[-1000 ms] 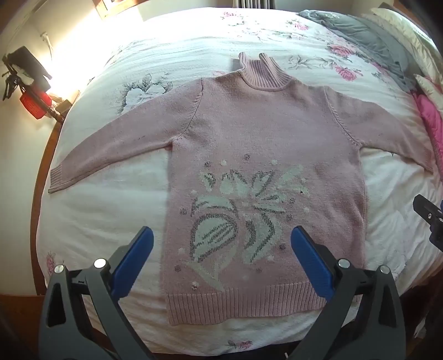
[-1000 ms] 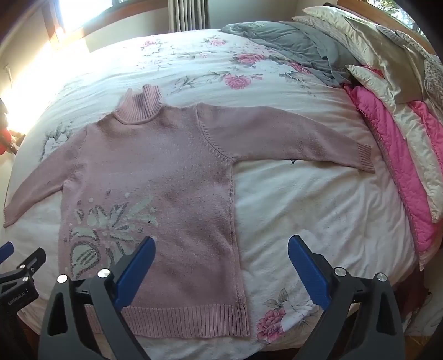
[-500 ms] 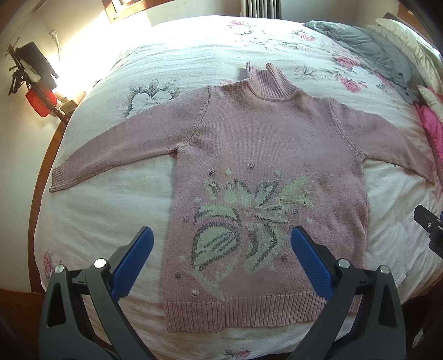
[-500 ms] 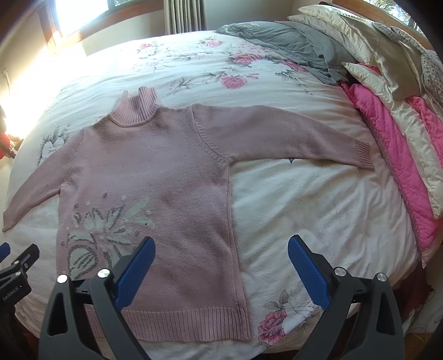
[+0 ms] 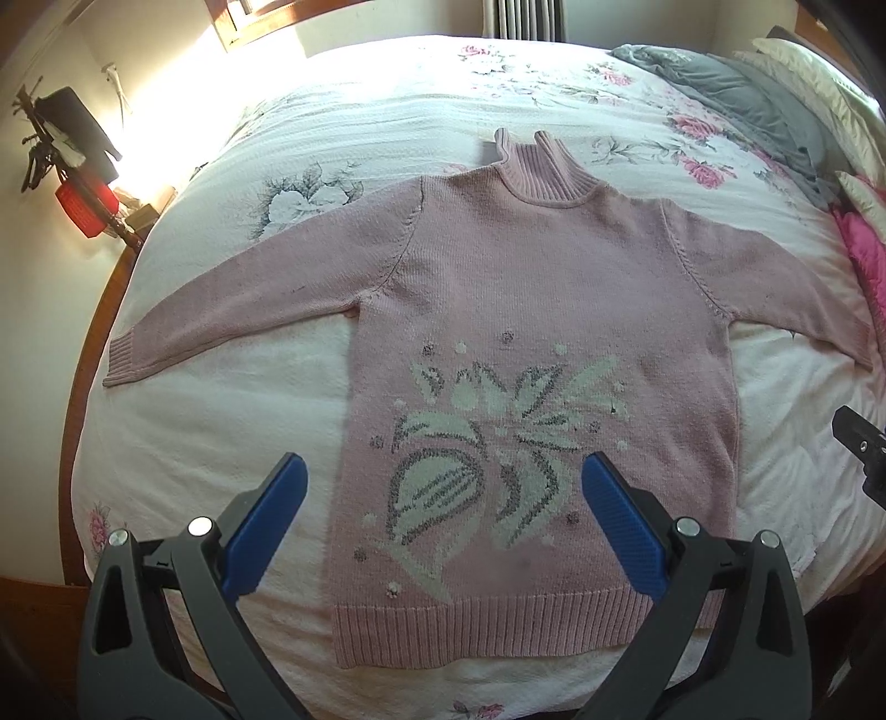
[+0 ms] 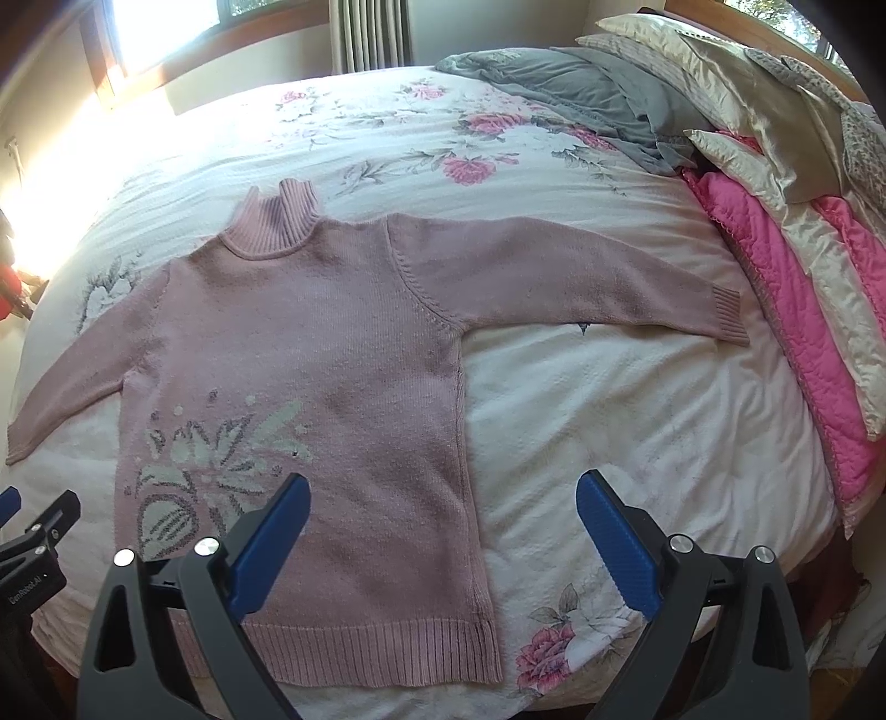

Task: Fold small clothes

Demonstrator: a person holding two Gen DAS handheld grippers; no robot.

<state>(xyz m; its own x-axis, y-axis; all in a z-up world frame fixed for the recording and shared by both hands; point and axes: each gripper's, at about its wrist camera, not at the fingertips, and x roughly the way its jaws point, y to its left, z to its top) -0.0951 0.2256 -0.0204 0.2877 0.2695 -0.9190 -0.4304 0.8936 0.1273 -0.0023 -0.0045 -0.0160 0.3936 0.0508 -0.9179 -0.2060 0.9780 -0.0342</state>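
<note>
A pink sweater [image 5: 542, 310] lies flat and face up on the bed [image 5: 387, 111], spread out on a white bedspread with a flower print, its ribbed collar [image 5: 540, 171] toward the far side and its ribbed hem [image 5: 498, 626] toward the near edge. Both sleeves are stretched out sideways, and a pale leaf and flower pattern [image 5: 498, 443] covers the lower front. The left claw [image 5: 440, 515] hangs above the lower part of the sweater with its two blue fingers spread wide; it holds nothing and touches nothing, and the hem shows between the fingers below. The right claw [image 6: 440, 531] is likewise spread wide and empty, hanging over the sweater's right side seam and the bare bedspread just beside it, one blue finger [image 6: 271, 543] over the knit and the other over the white cover. In the right wrist view, the right sleeve [image 6: 581, 277] reaches toward a bright pink quilt [image 6: 803, 332] and a stack of pale pillows [image 6: 747, 99] along the bed's edge. A crumpled grey cloth [image 6: 581, 94] lies at the far corner of the bed, well apart from the sweater. In the left wrist view, a red lamp-like thing [image 5: 86, 205] stands off the bed by the wall, and a radiator [image 5: 523, 19] shows beyond the far side of the bed.
</note>
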